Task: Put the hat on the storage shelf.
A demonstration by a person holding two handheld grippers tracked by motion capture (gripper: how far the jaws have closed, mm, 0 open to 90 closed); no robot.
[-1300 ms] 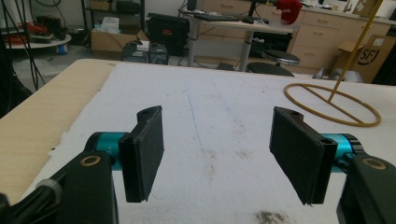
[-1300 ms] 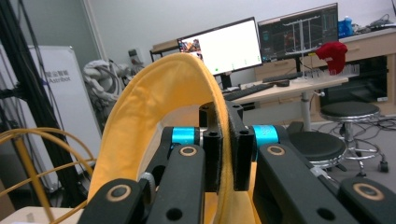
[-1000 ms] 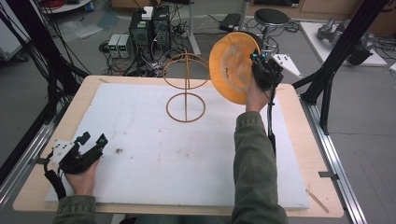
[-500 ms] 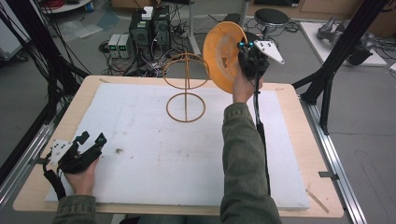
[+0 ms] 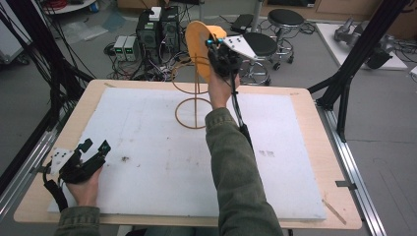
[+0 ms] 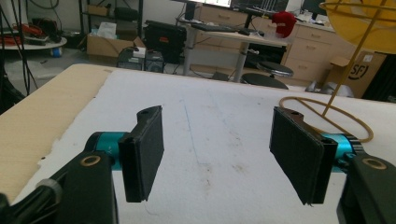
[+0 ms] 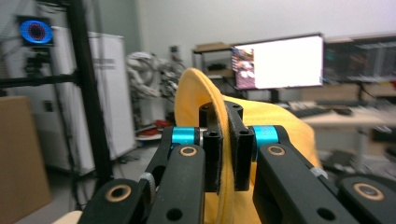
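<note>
Overhead, the right gripper is holding the hat edge-on above the stand, probably lining it up to hang on the top ring; the hand is covering part of the brim. The left gripper is resting idle near the table corner.

Its own view is showing jaws spread wide, gripping nothing, the stand cut off at the right.

The right gripper view is showing jaws pinched on the hat's brim, with the stand hidden.
</note>
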